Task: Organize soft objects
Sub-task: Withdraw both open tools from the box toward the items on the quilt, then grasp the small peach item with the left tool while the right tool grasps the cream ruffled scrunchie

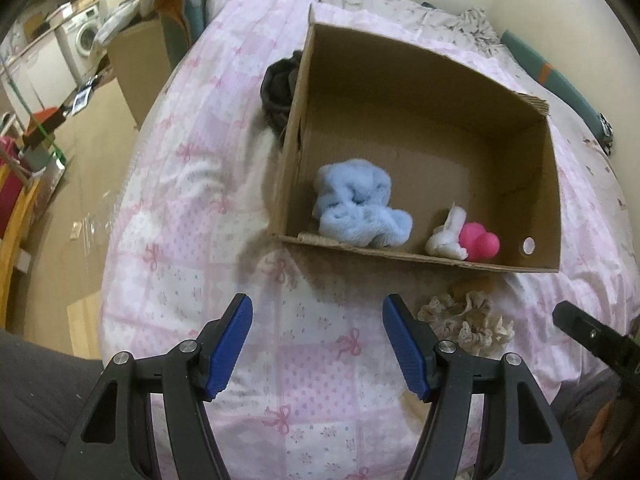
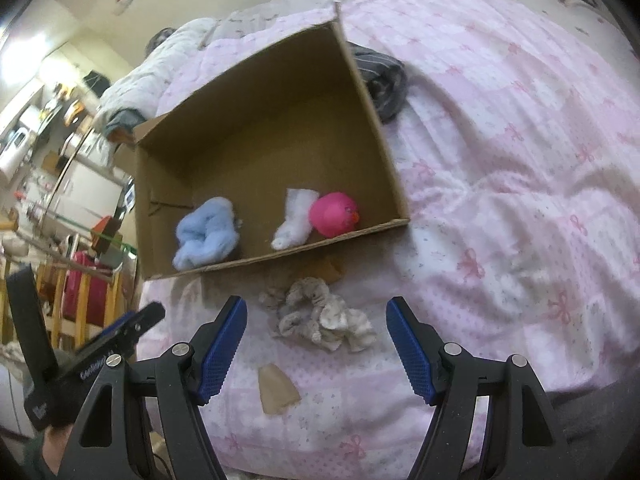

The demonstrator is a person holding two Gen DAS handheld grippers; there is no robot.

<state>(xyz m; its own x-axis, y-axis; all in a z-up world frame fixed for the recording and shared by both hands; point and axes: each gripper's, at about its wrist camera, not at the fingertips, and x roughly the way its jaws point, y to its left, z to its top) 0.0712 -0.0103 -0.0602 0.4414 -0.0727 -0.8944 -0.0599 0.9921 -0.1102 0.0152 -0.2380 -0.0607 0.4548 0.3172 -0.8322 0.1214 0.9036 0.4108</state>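
Though ungripped, scrunchie (image 2: 320, 314) between fingers (image 2: 224, 348).

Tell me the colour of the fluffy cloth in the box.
Light blue fluffy cloth; clearest in the left wrist view.

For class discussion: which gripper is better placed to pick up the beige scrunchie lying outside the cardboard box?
Right. The right gripper, open, has the beige scrunchie straight ahead; for the left gripper it lies off to the side.

1. A pink quilt (image 1: 192, 184) with bow prints is covering the bed.
2. A washing machine (image 1: 82, 36) is standing far at the left.
3. A red bag (image 2: 86, 292) is sitting behind wooden bars.
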